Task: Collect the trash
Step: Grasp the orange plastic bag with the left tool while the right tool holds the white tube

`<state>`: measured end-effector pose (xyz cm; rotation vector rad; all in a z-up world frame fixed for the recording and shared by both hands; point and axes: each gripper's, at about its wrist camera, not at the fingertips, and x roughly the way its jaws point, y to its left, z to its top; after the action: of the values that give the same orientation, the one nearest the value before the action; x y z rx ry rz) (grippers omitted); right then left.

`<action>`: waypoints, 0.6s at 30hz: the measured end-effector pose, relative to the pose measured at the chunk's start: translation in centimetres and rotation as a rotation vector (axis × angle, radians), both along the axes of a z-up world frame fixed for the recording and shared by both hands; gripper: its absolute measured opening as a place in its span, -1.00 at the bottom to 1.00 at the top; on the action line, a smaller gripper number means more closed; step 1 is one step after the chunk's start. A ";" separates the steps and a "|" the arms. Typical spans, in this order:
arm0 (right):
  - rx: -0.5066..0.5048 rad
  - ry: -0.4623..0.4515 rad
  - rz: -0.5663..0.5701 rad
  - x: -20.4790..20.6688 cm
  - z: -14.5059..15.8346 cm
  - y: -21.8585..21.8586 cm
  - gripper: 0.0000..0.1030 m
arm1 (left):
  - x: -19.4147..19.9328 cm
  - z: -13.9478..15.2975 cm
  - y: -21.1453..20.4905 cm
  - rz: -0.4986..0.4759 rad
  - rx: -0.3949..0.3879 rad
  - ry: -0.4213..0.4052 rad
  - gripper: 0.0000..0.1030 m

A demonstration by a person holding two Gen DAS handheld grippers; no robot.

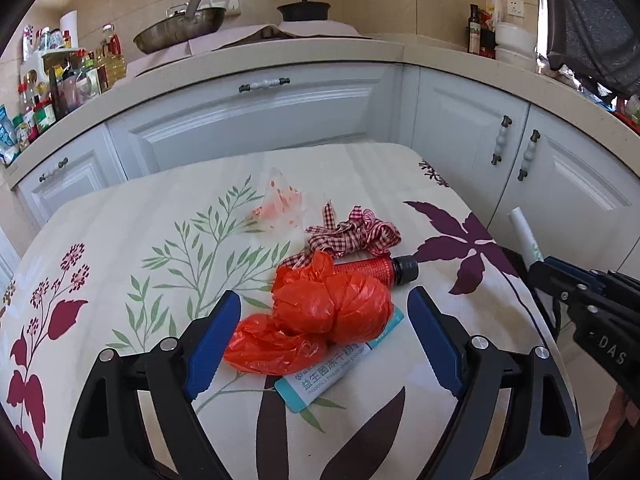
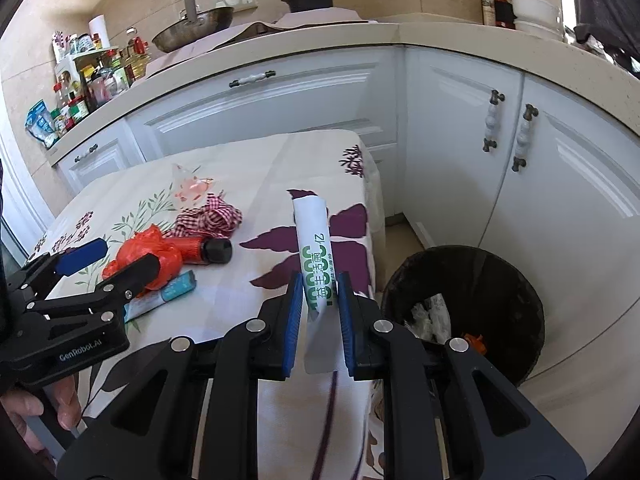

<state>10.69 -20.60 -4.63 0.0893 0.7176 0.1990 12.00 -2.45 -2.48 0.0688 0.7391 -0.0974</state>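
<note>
My left gripper is open around a crumpled orange plastic bag that lies on the floral tablecloth. A teal and white sachet lies under the bag. A red bottle with a black cap, a checked ribbon and a clear wrapper lie behind. My right gripper is shut on a white sachet with green print, held upright over the table's right edge. The left gripper also shows in the right wrist view.
A black trash bin with some trash inside stands on the floor right of the table. White cabinets and a counter with a wok, a black pot and several bottles lie behind.
</note>
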 end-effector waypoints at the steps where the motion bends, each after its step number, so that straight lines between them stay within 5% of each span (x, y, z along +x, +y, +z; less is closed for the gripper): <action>1: 0.001 0.000 -0.002 0.0 0.0 -0.1 -0.66 | 0.0 -0.1 0.1 0.000 -0.004 0.003 0.54; 5: 0.006 0.001 -0.007 0.0 -0.2 -0.4 -0.66 | 0.0 -0.6 0.1 -0.011 0.005 0.026 0.15; 18: -0.002 -0.012 -0.003 -0.3 0.3 -0.2 -0.66 | -1.1 0.4 1.3 0.010 -0.009 -0.023 0.04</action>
<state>10.39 -20.80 -4.36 0.0867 0.7057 0.1960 10.87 -1.10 -2.04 0.0572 0.7160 -0.0903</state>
